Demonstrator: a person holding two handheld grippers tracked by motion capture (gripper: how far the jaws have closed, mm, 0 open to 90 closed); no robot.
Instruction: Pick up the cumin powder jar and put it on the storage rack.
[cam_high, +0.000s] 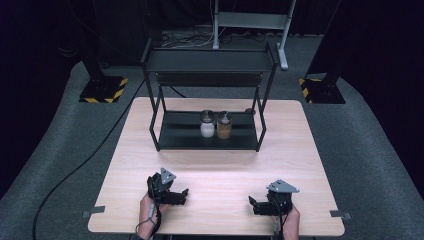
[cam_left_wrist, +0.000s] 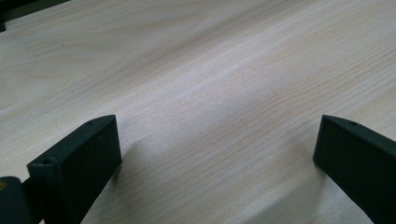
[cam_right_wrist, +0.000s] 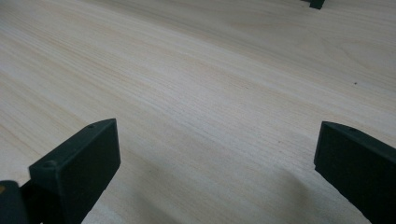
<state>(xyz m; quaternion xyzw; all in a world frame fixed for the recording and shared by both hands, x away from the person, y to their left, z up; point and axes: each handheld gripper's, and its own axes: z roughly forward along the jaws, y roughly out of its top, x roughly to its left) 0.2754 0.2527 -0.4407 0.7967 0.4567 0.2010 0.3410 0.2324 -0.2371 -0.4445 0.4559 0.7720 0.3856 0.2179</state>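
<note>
Pale wood grain runs across the counter (cam_high: 220, 165), which stands on grey carpet with a dark room behind it.

Nearest us, at about 7 o'clock on the counter, we see the left hand-held gripper (cam_high: 184, 194) resting low in a hand (cam_high: 149, 205), its jaws pointing toward the counter's middle. In the left gripper view its jaws stand wide apart, released, with bare wood between them (cam_left_wrist: 217, 149). At about 5 o'clock we see the right hand-held gripper (cam_high: 253, 204) in the other hand (cam_high: 289, 216), aimed inward toward its partner. The right gripper view shows its jaws spread just as wide, grasping nothing, with bare wood between them (cam_right_wrist: 217, 154). The two hand-held grippers lie well apart from each other, both near the counter's front edge.

Farther off, toward 12 o'clock, we see a black rack (cam_high: 210, 60) standing on the counter. On its lower shelf (cam_high: 180, 132) stand two jars side by side, nearly touching: a white jar (cam_high: 207, 125) to the left and a brown jar (cam_high: 224, 126) to the right, both upright with dark lids. They are well apart from both hand-held grippers.

Beyond the counter we see two stand bases with yellow-black stripes (cam_high: 102, 90) at 10 and 2 o'clock, and a grey frame (cam_high: 250, 22) at the far end.
</note>
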